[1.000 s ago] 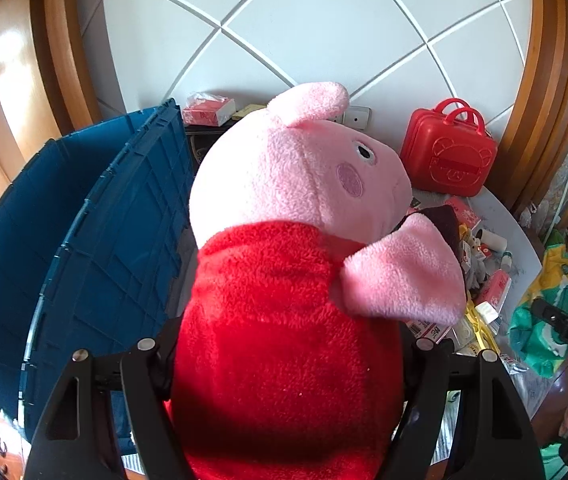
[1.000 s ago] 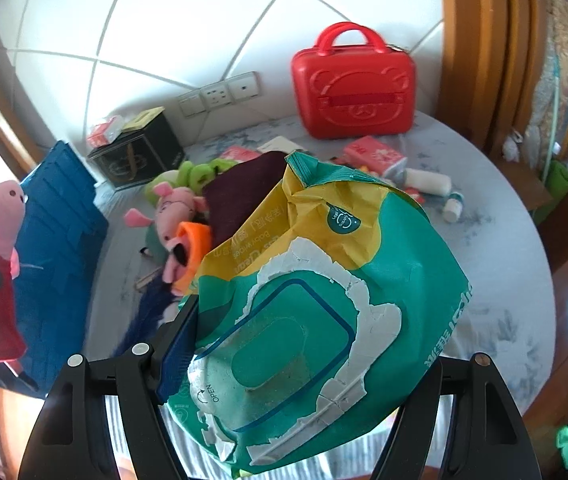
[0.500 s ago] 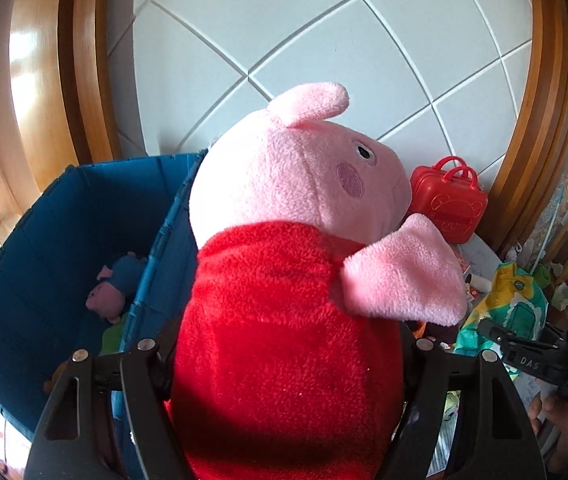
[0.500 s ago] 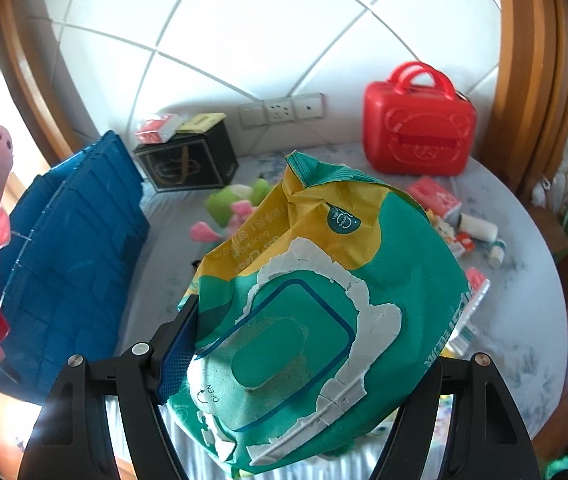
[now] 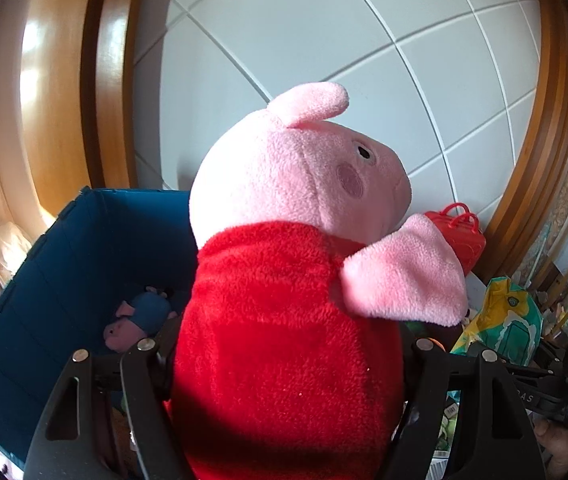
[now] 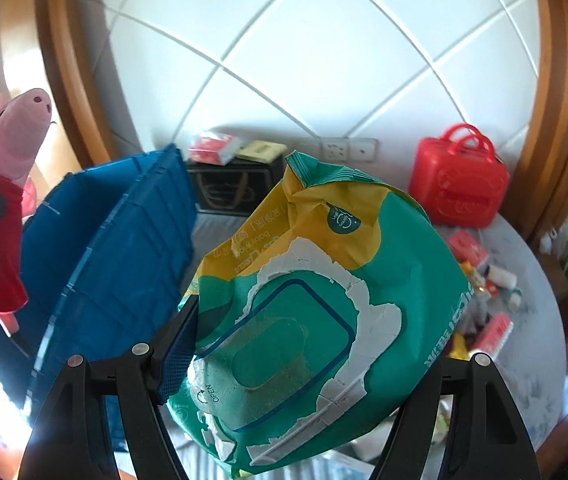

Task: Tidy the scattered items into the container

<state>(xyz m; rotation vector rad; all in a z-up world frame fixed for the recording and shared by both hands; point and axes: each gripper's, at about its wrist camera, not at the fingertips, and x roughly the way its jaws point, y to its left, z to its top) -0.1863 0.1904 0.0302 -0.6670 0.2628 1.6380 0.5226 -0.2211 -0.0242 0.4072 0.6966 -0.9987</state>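
Note:
My left gripper [image 5: 284,360] is shut on a pink pig plush in a red dress [image 5: 291,280], held up over the near edge of the blue bin [image 5: 64,264]. A small blue plush [image 5: 140,318] lies inside the bin. My right gripper [image 6: 303,344] is shut on a green and yellow wipes pack [image 6: 307,304], raised above the table to the right of the blue bin [image 6: 124,256]. The pig plush [image 6: 0,208] shows at the far left of the right wrist view, and the wipes pack [image 5: 503,320] at the right of the left wrist view.
A red toy case [image 6: 459,176] stands at the back of the grey round table [image 6: 539,320]. A black box [image 6: 236,188] with small packets on top sits by the wall sockets. Several small bottles and packets [image 6: 483,276] lie scattered on the right. Wooden frames flank the white wall.
Both grippers rose and swung left towards the blue bin, carrying the plush and the wipes pack. The bin's inside with the small blue plush came into the left view.

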